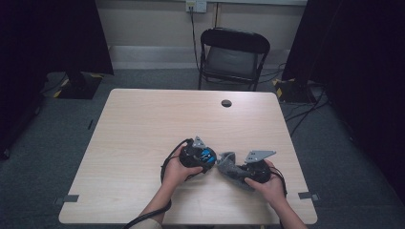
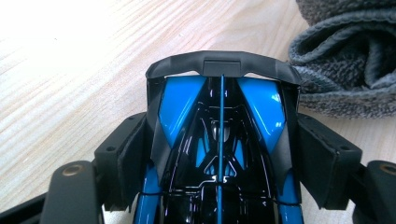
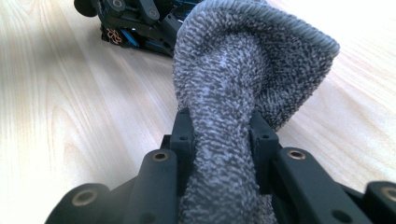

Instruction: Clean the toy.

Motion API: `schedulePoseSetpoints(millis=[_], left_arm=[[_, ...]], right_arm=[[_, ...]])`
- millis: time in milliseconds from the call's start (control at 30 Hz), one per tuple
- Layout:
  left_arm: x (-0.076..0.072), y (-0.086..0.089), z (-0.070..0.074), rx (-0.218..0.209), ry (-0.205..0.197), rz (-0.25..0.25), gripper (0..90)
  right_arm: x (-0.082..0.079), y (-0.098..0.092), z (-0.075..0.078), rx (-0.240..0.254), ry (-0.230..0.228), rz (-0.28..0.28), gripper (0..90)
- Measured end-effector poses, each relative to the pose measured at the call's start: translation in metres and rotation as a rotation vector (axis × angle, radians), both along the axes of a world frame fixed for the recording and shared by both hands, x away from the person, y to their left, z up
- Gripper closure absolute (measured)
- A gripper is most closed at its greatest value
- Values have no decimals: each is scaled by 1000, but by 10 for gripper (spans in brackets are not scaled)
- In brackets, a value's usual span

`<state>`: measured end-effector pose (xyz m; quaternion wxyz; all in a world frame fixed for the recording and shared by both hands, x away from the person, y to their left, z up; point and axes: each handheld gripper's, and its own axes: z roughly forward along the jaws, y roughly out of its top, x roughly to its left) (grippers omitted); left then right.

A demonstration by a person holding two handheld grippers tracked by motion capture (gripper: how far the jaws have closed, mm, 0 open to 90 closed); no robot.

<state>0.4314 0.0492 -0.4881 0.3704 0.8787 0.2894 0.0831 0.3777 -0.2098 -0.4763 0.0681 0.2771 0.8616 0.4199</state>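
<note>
A black and blue toy car [image 2: 219, 135] sits between the jaws of my left gripper [image 2: 219, 154], whose pads [image 2: 133, 154] press its two sides. In the high view that car [image 1: 206, 155] is low over the wooden table [image 1: 143, 129], near its front middle. My right gripper [image 3: 222, 135] is shut on a bunched grey towel [image 3: 233, 70]. The towel [image 1: 228, 161] lies between the two grippers in the high view, with the right gripper [image 1: 239, 169] just right of it. In the left gripper view the grey towel [image 2: 345, 70] lies beside the car's front end.
A black folding chair [image 1: 232, 55] stands beyond the table's far edge. A round cable hole [image 1: 226, 103] is near the table's back edge. Dark curtains hang at both sides, and cables lie on the floor at the right.
</note>
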Motion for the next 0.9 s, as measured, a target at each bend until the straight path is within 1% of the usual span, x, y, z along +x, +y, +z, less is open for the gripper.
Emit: schedulePoseSetpoints(millis=[133,200,467,500,533,567,600,667,733,767,800,833,900], left_arm=[[-2,-2,0,23,-17,-6,251],[-2,-3,-1,27,-26,-6,250],[-2,-3,-1,30,-17,-18,244],[-1,-3,0,28,-15,-18,239],[-1,-2,1,13,-16,-11,235],[-1,-2,2,-5,-6,-3,231],[0,-1,4,-8,8,2,227],[0,0,6,-19,6,2,221],[0,0,9,-42,2,15,216],[1,1,10,-47,-4,23,203],[1,1,12,-50,3,25,191],[1,1,14,-49,0,30,190],[0,3,18,-47,-9,24,190]], right_arm=[[0,0,-2,0,0,-1,694],[-1,0,-2,-1,0,1,693],[-1,0,-2,0,3,6,685],[-1,0,-2,-1,3,8,685],[-1,0,-2,-2,2,7,685],[-1,0,-2,-2,2,7,685],[-1,0,-2,-2,2,7,685],[-1,0,-2,-3,1,8,685],[-1,0,-2,-5,1,9,685],[-1,0,-1,-4,0,10,685],[-1,0,-1,-2,0,12,685],[-1,0,-1,-4,-1,11,685],[-1,0,-1,-4,-1,11,685]])
